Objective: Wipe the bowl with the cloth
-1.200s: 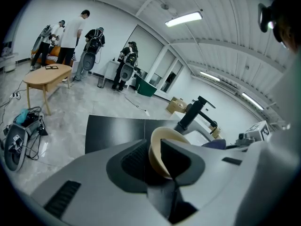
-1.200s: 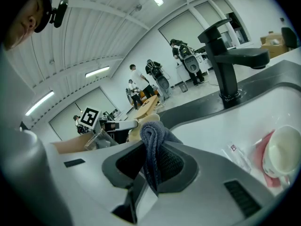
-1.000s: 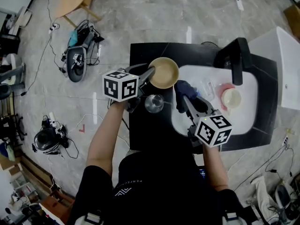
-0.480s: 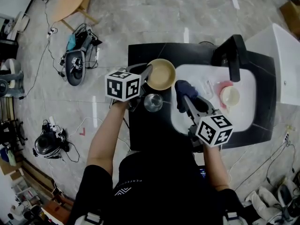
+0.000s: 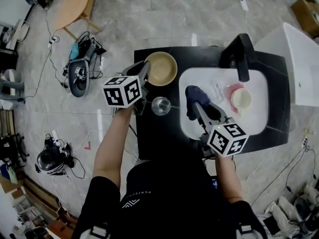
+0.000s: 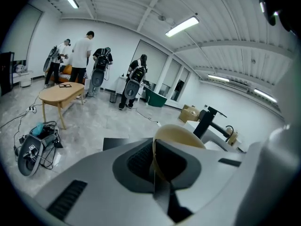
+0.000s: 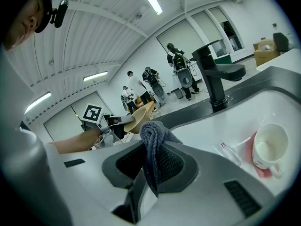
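A tan bowl is held tilted above the black counter's far left part, its rim pinched in my left gripper. In the left gripper view the bowl rises edge-on between the shut jaws of that gripper. My right gripper is shut on a dark blue cloth over the white sink's left edge. The cloth bunches up between the jaws in the right gripper view, with the bowl farther off to its left. Bowl and cloth are apart.
A clear glass stands on the black counter between the grippers. The white sink holds a white cup on a red item and a small plastic wrapper. A black faucet rises behind it. Gear and cables lie on the floor at left.
My left gripper has carried the bowl away from the cloth, up and to the left. The right gripper with the cloth has stayed about where it was.
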`<state>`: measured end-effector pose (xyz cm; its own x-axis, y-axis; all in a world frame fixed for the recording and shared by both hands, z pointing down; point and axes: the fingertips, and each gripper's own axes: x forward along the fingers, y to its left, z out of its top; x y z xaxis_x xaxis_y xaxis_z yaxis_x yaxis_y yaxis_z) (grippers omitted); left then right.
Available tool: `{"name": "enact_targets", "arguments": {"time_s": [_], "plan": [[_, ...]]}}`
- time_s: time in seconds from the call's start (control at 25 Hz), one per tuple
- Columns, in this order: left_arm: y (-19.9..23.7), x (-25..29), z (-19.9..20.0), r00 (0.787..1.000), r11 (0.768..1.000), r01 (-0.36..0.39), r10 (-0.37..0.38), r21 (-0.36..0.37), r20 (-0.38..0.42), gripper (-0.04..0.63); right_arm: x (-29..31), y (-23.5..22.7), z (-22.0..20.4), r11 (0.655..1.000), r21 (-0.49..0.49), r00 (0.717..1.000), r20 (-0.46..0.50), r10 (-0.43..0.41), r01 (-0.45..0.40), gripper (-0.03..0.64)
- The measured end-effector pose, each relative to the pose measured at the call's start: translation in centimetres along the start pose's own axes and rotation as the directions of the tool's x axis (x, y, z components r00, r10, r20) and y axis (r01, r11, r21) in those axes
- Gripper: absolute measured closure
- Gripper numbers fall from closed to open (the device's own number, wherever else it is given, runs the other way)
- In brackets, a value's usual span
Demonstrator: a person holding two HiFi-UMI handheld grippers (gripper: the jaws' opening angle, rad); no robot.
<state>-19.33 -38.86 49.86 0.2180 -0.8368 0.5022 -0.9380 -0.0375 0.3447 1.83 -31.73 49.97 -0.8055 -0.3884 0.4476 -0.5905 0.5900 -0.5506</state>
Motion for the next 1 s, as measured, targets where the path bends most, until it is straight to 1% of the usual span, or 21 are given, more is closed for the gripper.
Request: {"name": "enact_targets", "arguments": {"time_s": [0.36, 0.48, 0.76, 1.0], "plan": [[-1.7, -2.7, 2.9, 0.997, 1.0, -0.002, 0.001, 0.016, 0.082, 0.574, -2.9, 0.1, 1.2, 0.999, 0.004, 0.995, 0.086, -0.04, 0.04, 0.534], [-2.3, -4.0, 4.2, 0.993, 1.0, 0.008, -0.011, 0.025, 0.121, 0.574, -3.9, 0.6, 1.5, 0.998, -0.001, 0.992, 0.114, -0.054, 0.055, 0.534], [-4.8, -8.5, 7.0, 0.971, 0.995, 0.077, -0.09, 0.066, 0.222, 0.574, -6.3, 2.6, 2.1, 0.996, -0.015, 0.98, 0.181, -0.082, 0.086, 0.534], [-7.6, -12.3, 7.0, 0.953, 0.982, 0.143, -0.171, 0.126, 0.251, 0.574, -8.4, 5.2, 1.4, 0.995, -0.023, 0.969, 0.23, -0.092, 0.1, 0.534]]}}
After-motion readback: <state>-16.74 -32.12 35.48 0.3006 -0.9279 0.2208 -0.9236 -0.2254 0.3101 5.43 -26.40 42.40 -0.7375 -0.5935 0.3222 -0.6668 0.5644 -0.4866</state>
